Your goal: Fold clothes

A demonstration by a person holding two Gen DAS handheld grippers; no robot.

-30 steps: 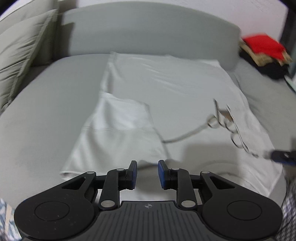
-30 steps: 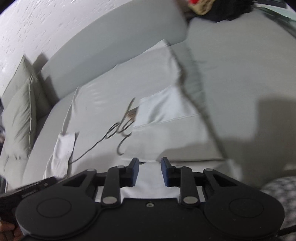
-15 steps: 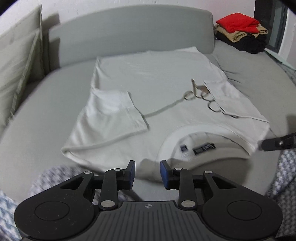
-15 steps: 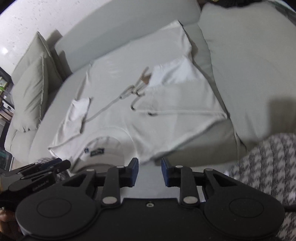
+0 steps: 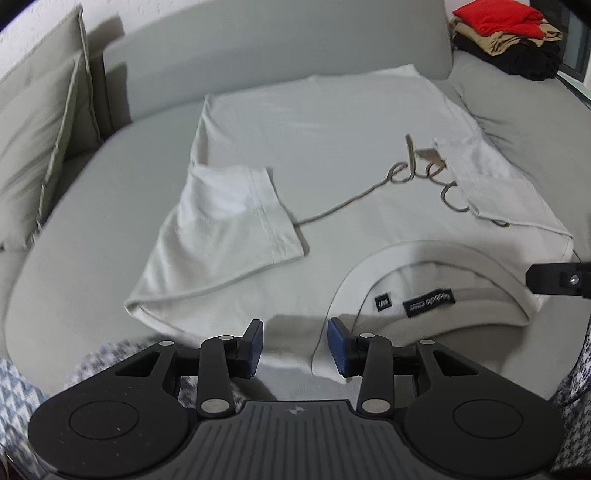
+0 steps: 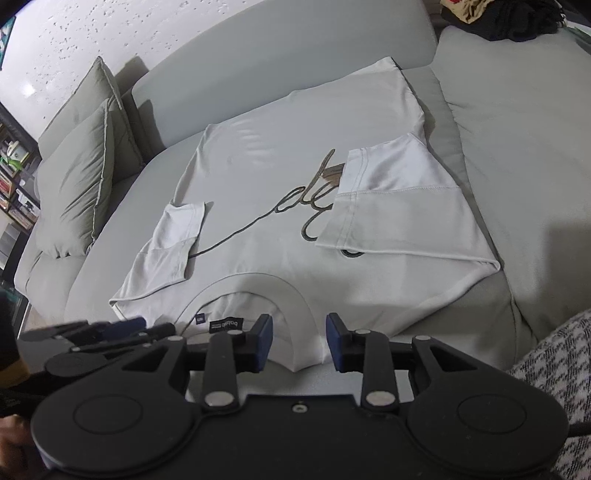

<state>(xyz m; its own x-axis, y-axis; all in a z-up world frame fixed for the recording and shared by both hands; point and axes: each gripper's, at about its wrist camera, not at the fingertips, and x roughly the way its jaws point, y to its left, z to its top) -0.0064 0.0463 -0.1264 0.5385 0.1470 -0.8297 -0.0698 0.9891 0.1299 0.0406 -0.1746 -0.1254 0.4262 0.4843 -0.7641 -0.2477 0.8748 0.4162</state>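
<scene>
A white T-shirt (image 5: 332, 155) with a dark script print lies flat on the grey sofa, collar toward me, both sleeves folded inward. The same T-shirt (image 6: 280, 192) fills the right wrist view. My left gripper (image 5: 294, 349) is open, hovering just in front of the shirt's near edge, left of the collar (image 5: 436, 280). My right gripper (image 6: 298, 343) is open too, its fingers straddling the near edge by the collar (image 6: 258, 291) without closing on cloth. The right gripper's tip (image 5: 557, 280) shows at the right of the left wrist view.
A stack of folded clothes (image 5: 506, 33), red on top, sits at the sofa's far right. Grey cushions (image 6: 77, 170) lean at the left end. A houndstooth-patterned cloth (image 6: 554, 373) shows at the lower edges. A shelf (image 6: 14, 177) stands far left.
Both grippers have pulled back toward the near edge of the sofa, so the whole shirt and its collar have come into view. Both stayed open.
</scene>
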